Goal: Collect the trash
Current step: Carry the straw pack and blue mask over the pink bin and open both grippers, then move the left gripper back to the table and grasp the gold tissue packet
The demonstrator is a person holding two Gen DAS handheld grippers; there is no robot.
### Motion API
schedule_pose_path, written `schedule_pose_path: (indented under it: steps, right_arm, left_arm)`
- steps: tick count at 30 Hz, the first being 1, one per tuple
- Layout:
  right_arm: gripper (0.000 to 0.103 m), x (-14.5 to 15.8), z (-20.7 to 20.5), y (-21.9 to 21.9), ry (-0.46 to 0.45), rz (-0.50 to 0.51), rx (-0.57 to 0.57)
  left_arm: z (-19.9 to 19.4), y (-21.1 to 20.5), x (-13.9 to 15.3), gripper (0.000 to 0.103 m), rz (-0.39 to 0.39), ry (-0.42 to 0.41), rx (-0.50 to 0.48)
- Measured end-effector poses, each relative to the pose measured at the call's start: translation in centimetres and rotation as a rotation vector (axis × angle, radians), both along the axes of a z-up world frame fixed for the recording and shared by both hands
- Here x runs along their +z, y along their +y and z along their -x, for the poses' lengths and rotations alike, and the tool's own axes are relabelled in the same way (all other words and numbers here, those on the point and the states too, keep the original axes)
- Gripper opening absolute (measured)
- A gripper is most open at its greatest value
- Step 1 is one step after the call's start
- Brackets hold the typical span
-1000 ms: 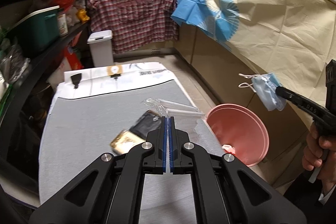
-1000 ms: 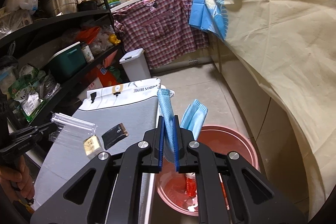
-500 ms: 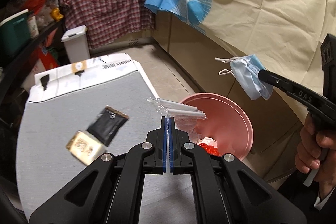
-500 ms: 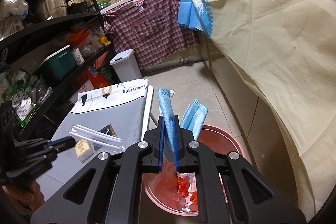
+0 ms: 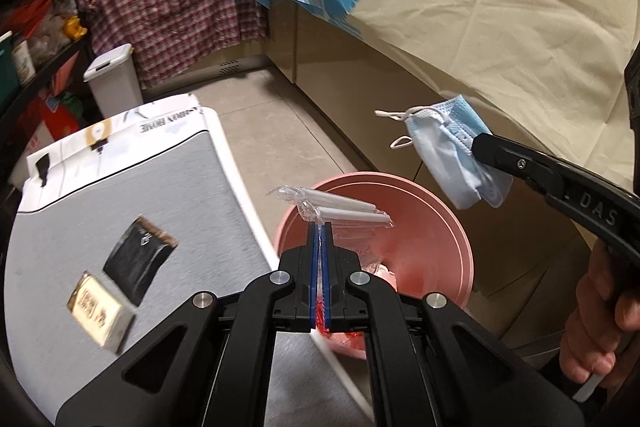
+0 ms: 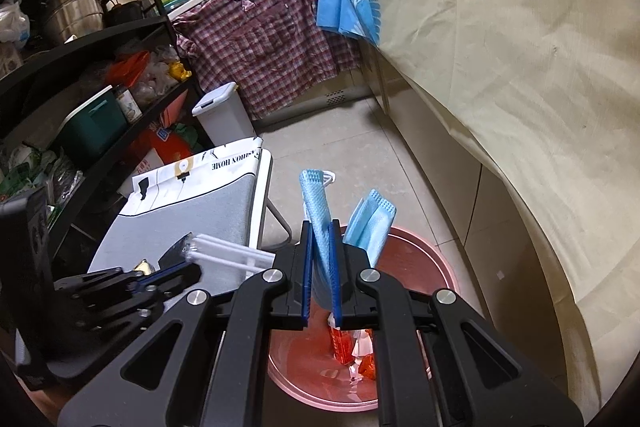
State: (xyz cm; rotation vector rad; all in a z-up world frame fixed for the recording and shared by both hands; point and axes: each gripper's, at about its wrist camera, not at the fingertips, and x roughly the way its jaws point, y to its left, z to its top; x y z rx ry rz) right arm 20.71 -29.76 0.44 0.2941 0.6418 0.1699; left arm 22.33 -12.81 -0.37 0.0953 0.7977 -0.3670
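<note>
Clear wrapper point(image 5: 336, 215) now over pink bucket point(image 5: 460, 239), left jaws pinching it; right jaws pinching mask point(image 6: 320, 211).

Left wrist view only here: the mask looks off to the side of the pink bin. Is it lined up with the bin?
Observer: In the right wrist view the blue mask is pinched in the right gripper, and the pink bin opens just past its fingers.
Operator: What's in the bin already?
Observer: Red-orange packaging lies at the bottom.
Operator: And my wrapper?
Observer: The clear wrapper in the left gripper shows against the grey table; its far end is hidden.
</note>
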Motion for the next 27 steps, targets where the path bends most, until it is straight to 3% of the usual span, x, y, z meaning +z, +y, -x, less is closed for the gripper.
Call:
schedule_pose_path:
  steps: [9,10,12,13,15,27]
  right_arm:
    - [0.012,-0.5,-1.0,0.4,0.023,0.013,0.002]
    - [0.012,-0.7,-1.0,0.5,0.029,0.019,-0.001]
    - [0.023,-0.9,-1.2,0.8,0.041,0.042,-0.011]
    - [0.033,-1.0,-1.3,0.8,0.042,0.048,-0.017]
    - [0.037,-1.1,-1.3,0.7,0.040,0.046,-0.021]
    - [0.037,-0.4,-0.5,2.0,0.021,0.035,0.019]
  left_arm:
    - [-1.6,-1.3,-1.1,0.002,-0.002,0.032,-0.011]
    - [-1.9,-1.2,-1.3,0.004,0.020,0.048,-0.020]
    - [-2.4,-0.7,-1.7,0.016,0.057,0.089,-0.023]
    - [-2.5,-0.2,-1.7,0.021,0.065,0.090,-0.011]
    - [-2.2,0.8,-1.5,0.021,0.084,0.080,0.005]
    - [2.2,12.0,3.3,0.021,0.048,-0.004,0.094]
